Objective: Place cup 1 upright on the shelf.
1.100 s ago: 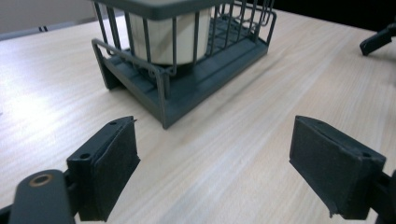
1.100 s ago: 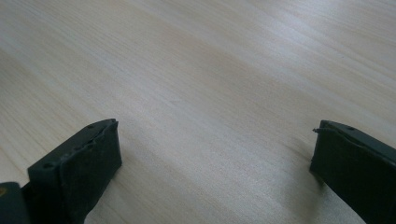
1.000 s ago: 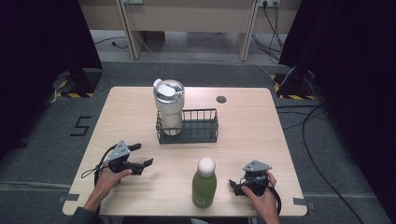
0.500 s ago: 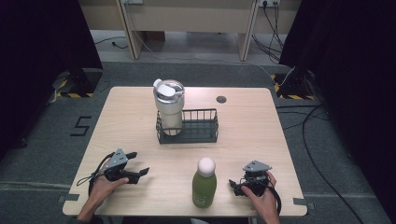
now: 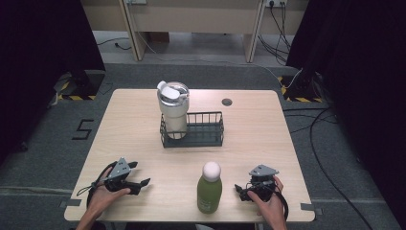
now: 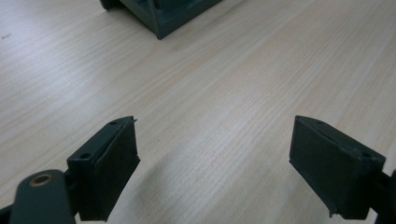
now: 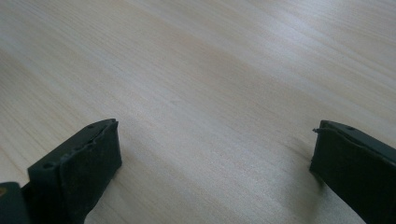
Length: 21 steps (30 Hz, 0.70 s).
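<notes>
A white lidded tumbler [image 5: 173,111] stands in the left end of a black wire basket [image 5: 206,134] at the table's middle. A green bottle with a round white cap [image 5: 209,189] stands upright near the front edge. My left gripper [image 5: 139,173] rests low on the table at the front left, open, with bare wood between its jaws [image 6: 215,154]; a corner of the basket [image 6: 163,16] shows far ahead of it. My right gripper [image 5: 242,189] sits at the front right, just right of the bottle, open over bare wood [image 7: 215,158].
A small dark round grommet [image 5: 227,102] is set into the wooden table [image 5: 268,139] behind the basket. Wide bare wood lies left and right of the basket. Cables run over the grey floor at the right, and black curtains hang on both sides.
My left gripper has drawn back toward the front edge and now sits lower on the table. The right gripper, bottle, tumbler and basket have not moved.
</notes>
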Motion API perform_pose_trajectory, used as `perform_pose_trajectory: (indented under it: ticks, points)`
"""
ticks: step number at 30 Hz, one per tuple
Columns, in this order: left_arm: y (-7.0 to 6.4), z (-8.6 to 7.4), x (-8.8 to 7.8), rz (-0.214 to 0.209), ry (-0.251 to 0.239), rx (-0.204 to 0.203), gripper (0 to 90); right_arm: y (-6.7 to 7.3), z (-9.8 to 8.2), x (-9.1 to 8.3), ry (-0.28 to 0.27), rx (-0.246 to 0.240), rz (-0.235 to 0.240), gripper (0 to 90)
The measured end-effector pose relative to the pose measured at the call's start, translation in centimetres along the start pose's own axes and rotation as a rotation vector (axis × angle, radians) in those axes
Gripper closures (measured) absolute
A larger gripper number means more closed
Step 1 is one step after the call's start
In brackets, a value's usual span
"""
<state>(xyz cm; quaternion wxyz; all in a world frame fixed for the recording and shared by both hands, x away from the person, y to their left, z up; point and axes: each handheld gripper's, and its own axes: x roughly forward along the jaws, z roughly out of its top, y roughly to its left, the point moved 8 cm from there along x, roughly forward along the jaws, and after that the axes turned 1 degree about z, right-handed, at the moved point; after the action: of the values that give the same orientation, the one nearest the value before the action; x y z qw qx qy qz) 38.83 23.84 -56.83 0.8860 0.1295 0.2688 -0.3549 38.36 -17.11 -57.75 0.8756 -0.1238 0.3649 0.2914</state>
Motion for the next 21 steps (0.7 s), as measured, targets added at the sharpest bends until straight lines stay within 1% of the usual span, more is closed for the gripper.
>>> perform_pose_trajectory:
  ticks: [4, 6, 7, 8, 9, 11, 12, 21]
  points:
    - [-0.1, -0.4, -0.1, 0.000, 0.031, -0.004, 15.1, 0.0, 0.0, 0.0, 0.000, 0.002, 0.001, 1.7]
    - [-0.3, -0.7, -0.1, -0.004, 0.059, 0.006, 15.1, 0.0, 0.0, 0.0, 0.000, 0.002, 0.001, 1.7]
    - [-0.4, -1.0, 0.0, -0.005, 0.090, 0.012, 15.0, 0.0, 0.0, 0.0, 0.000, 0.002, 0.001, 1.7]
    - [-0.4, -1.1, 0.0, -0.009, 0.100, 0.013, 14.5, 0.0, 0.0, 0.0, 0.000, 0.002, 0.001, 1.7]
    - [-0.4, -1.1, 0.0, -0.015, 0.102, 0.009, 14.7, 0.0, 0.0, 0.0, 0.000, 0.001, 0.001, 1.7]
    - [-0.4, -1.2, 0.0, -0.033, 0.112, -0.020, 14.6, 0.0, 0.0, 0.0, 0.000, 0.002, 0.002, 1.7]
    - [-0.4, -1.3, 0.0, -0.038, 0.112, -0.026, 14.2, 0.0, 0.0, 0.0, 0.001, 0.000, 0.002, 1.7]
    - [-0.4, -1.3, 0.0, -0.041, 0.111, -0.026, 13.8, 0.1, 0.0, 0.0, 0.001, 0.001, 0.005, 1.7]
